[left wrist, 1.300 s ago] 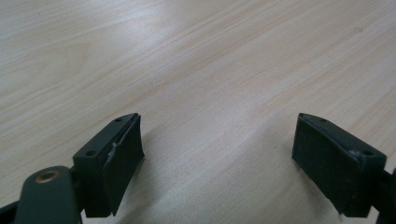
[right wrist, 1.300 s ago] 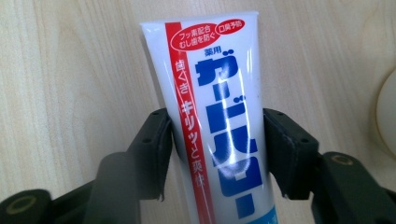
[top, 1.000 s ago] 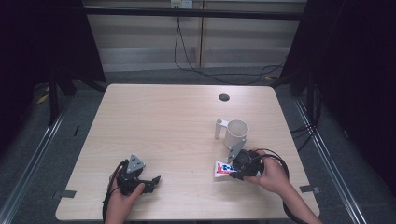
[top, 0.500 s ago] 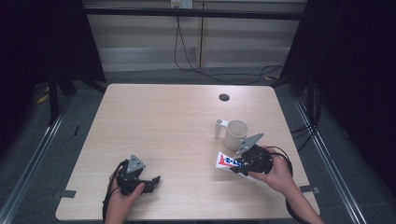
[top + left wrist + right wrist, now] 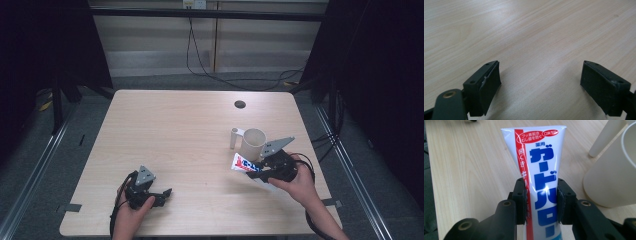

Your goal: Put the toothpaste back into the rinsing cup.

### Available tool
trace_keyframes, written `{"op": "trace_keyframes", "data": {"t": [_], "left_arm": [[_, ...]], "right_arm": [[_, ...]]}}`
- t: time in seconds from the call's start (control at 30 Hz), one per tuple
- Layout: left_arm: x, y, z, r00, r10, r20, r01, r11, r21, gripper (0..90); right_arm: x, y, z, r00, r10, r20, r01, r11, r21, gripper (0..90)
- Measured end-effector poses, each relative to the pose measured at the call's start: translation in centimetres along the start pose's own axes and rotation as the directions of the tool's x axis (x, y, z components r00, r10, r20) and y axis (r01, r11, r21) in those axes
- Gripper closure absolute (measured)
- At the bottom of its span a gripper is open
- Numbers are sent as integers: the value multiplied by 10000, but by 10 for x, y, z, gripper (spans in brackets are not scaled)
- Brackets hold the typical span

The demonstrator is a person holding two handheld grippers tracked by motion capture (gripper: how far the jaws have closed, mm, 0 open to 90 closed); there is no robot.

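My right gripper (image 5: pixel 256 173) is shut on a white toothpaste tube (image 5: pixel 242 163) with red and blue print, held just above the table's right front, its flat end pointing left. Between the two jaws the tube (image 5: pixel 540 170) is pinched across its middle. A cream mug (image 5: pixel 252 143) with its handle to the left stands just behind the tube, and its wall (image 5: pixel 616 175) is close on the right in the right gripper view. My left gripper (image 5: pixel 165 194) rests near the front left edge, open, with bare wood between its fingers (image 5: pixel 486 85).
The light wooden table (image 5: pixel 175 135) has a small dark round hole (image 5: pixel 240 104) near its far edge. Cables trail from both grippers. Dark floor and metal rails surround the table.
My right gripper has lifted and drawn back toward the right front with the tube in it, its grey plate tilting up. The left gripper has stayed put.
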State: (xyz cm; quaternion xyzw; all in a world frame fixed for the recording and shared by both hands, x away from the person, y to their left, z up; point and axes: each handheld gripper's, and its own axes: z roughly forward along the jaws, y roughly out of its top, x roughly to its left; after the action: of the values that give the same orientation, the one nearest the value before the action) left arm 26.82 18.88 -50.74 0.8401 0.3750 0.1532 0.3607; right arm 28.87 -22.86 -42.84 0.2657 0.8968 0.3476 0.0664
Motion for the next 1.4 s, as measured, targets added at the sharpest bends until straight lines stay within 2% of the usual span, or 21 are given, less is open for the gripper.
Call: {"op": "trace_keyframes", "data": {"t": [0.2, 0.33, 0.8, 0.97, 1.2, 1.4], "left_arm": [[0, 0, 0, 10000, 15, -1, -15, 10000, 1, 160], [0, 0, 0, 10000, -30, -7, 30, 10000, -35, 160], [0, 0, 0, 10000, -30, -10, 30, 10000, -35, 160], [0, 0, 0, 10000, -31, -6, 31, 10000, -37, 160], [0, 0, 0, 10000, -28, -8, 28, 10000, -34, 160], [0, 0, 0, 10000, -30, -1, 30, 10000, -41, 160]], "right_arm": [[-2, 3, -6, 9995, 326, 39, -323, 9974, -649, 661], [-5, 6, -13, 9980, 636, 36, -627, 9908, -1203, 661], [-8, 13, -23, 9942, 1077, 6, -1057, 9764, -1885, 662], [-10, 15, -26, 9913, 1319, 7, -1285, 9672, -2192, 663], [-11, 20, -29, 9894, 1450, 34, -1398, 9595, -2446, 665], [-12, 26, -34, 9873, 1587, 89, -1497, 9472, -2835, 665]]}}
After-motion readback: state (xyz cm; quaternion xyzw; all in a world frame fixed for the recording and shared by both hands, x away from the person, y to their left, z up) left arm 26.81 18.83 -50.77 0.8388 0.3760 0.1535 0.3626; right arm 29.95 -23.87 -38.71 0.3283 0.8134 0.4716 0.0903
